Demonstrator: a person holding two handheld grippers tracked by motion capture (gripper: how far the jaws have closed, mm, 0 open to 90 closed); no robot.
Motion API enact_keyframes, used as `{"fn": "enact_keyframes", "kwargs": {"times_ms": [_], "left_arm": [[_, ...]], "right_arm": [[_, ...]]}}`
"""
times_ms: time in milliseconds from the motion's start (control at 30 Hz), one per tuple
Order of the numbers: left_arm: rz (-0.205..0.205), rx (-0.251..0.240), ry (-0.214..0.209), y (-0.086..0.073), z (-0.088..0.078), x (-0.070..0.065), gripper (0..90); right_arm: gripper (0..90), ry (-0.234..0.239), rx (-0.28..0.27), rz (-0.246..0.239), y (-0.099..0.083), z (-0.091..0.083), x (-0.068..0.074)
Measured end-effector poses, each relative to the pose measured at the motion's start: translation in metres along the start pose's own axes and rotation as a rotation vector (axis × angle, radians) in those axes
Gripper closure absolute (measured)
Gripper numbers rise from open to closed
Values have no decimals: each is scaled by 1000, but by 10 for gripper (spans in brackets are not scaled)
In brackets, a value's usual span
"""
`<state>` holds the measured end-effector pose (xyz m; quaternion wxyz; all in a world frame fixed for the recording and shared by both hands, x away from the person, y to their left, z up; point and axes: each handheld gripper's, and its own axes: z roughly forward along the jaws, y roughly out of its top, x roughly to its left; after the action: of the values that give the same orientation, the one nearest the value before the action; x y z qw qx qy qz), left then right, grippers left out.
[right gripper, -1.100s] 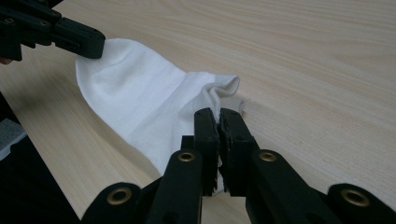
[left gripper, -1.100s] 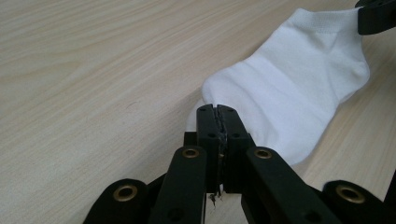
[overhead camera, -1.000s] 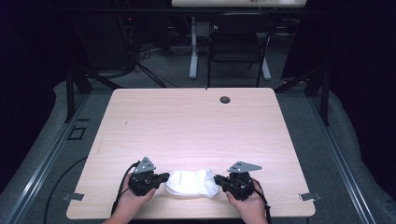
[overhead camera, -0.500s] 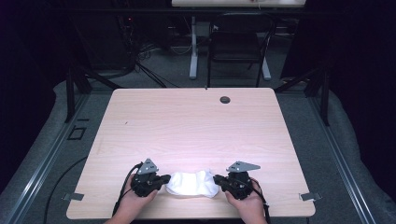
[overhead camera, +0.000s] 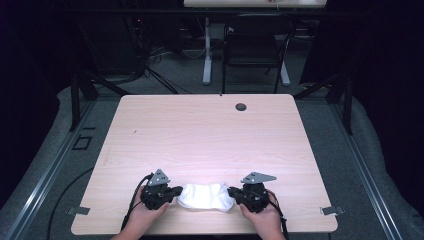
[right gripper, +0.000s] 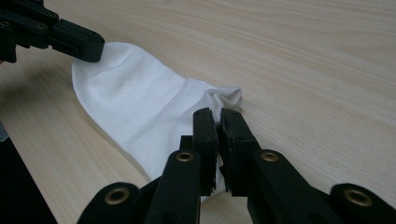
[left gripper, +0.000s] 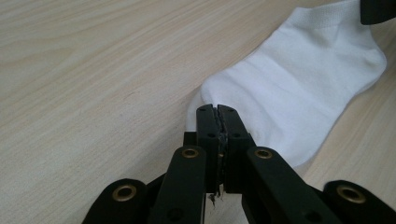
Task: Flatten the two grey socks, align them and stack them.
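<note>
While both claws sit low at the near edge of the bench (overhead camera: 210,135), the white sock (overhead camera: 206,196) lies flat between them — long axis runs left-right, parallel to that near edge.

In the right gripper view one end of the sock is bunched and puckered at that claw; the far end reaches the other claw. In the left gripper view the sock spreads away from the tips toward the upper right, ribbed band at the far end.

Left claw (overhead camera: 176,190): jaws pressed together, pinching the sock's left end — cloth edge visible in the seam between them. Right claw (overhead camera: 233,191): jaws nearly together with a thin gap, clamped on the right end, fabric caught between.

Sock is well inside the bench's side edges, close to the near edge. Bare wood on all the far half; a small dark grommet (overhead camera: 241,106) near the far edge, well apart from the sock. Metal brackets at the near corners, clear of both hands.
</note>
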<state>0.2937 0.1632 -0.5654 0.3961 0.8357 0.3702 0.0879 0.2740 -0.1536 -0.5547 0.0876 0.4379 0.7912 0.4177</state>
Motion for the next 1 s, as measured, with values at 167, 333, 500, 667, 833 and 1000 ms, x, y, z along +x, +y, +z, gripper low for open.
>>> {"fn": "enact_keyframes", "kwargs": {"times_ms": [167, 333, 500, 667, 833, 1000], "left_arm": [[-3, 6, 2, -1, 3, 1, 884], [2, 15, 8, -2, 6, 2, 875], [3, 23, 11, -3, 7, 2, 856], [2, 12, 11, -3, 3, 1, 790], [6, -50, -10, 4, -7, -2, 709], [42, -53, -35, 6, -7, -11, 683]], "right_arm": [[850, -6, 13, 5, -1, 2, -2], [846, -8, 18, 12, -2, 4, -6], [837, -10, 38, 20, -4, 5, -7], [775, -9, 22, 18, -5, 5, -7], [742, -28, -37, -7, -2, -4, -3], [746, 9, -71, -71, 3, -7, 10]]}}
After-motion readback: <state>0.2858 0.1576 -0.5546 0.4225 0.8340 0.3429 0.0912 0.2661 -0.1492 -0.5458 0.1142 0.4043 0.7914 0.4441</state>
